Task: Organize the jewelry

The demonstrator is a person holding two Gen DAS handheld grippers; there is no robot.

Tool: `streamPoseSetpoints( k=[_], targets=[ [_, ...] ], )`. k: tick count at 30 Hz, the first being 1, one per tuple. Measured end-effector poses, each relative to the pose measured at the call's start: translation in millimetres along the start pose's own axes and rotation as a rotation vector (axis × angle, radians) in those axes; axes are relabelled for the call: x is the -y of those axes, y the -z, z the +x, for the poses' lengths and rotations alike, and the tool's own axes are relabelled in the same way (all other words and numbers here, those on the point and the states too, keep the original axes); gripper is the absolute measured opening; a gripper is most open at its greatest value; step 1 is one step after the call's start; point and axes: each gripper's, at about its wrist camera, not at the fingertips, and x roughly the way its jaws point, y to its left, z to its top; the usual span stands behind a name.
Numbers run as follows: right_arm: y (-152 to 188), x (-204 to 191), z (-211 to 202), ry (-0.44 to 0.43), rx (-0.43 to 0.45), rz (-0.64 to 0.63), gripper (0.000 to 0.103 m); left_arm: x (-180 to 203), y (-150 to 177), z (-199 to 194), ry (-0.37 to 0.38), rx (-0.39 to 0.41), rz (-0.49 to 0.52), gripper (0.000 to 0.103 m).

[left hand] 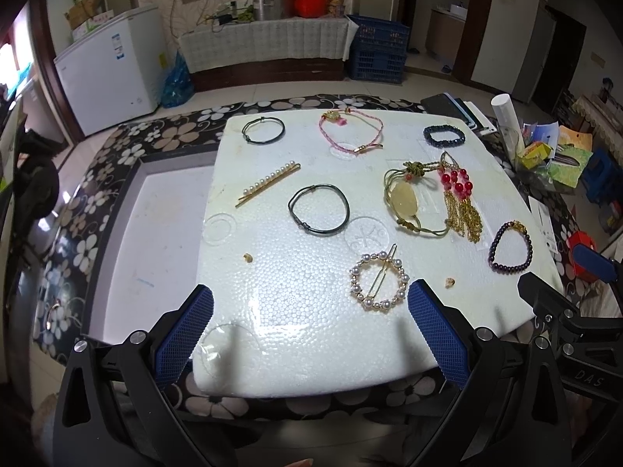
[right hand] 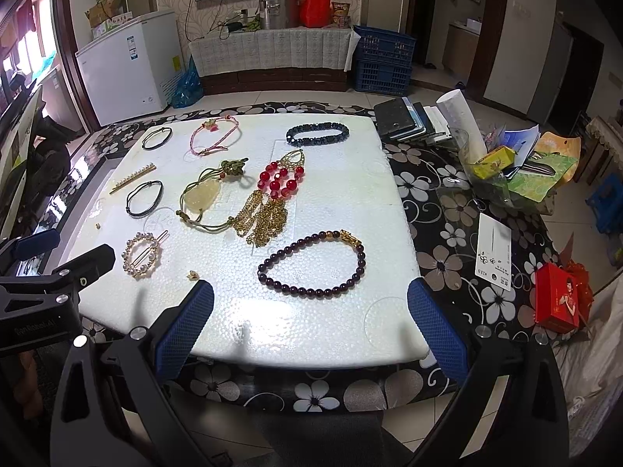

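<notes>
Jewelry lies spread on a white foam board (left hand: 296,334) (right hand: 350,194). A pearl ring clip (left hand: 379,281) (right hand: 142,254), two black cord bracelets (left hand: 318,209) (left hand: 263,130), a pearl hairpin (left hand: 268,183), a pink cord bracelet (left hand: 351,133), a black bead bracelet (left hand: 444,135) (right hand: 317,133), a green cord pendant (left hand: 405,201) (right hand: 198,199), a red-bead gold tassel (left hand: 459,198) (right hand: 272,198) and a dark purple bead bracelet (left hand: 510,247) (right hand: 311,264). My left gripper (left hand: 310,297) is open, empty, above the board's near edge beside the pearl clip. My right gripper (right hand: 310,290) is open, empty, just in front of the purple bracelet.
The board rests on a black floral table (right hand: 447,210). Books (right hand: 409,118), a white roll (right hand: 459,111), boxes and papers (right hand: 506,167) and a red box (right hand: 557,297) crowd its right side. A sunken white panel (left hand: 155,233) lies left of the board.
</notes>
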Motion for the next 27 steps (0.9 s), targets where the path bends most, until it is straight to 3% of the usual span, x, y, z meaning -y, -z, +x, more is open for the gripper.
streamPoseSetpoints(
  k=[27],
  targets=[
    [1.2, 2.6, 0.3, 0.001, 0.001, 0.001, 0.098, -1.1, -0.5, -0.3, 0.003, -0.002, 0.000, 0.101]
  ],
)
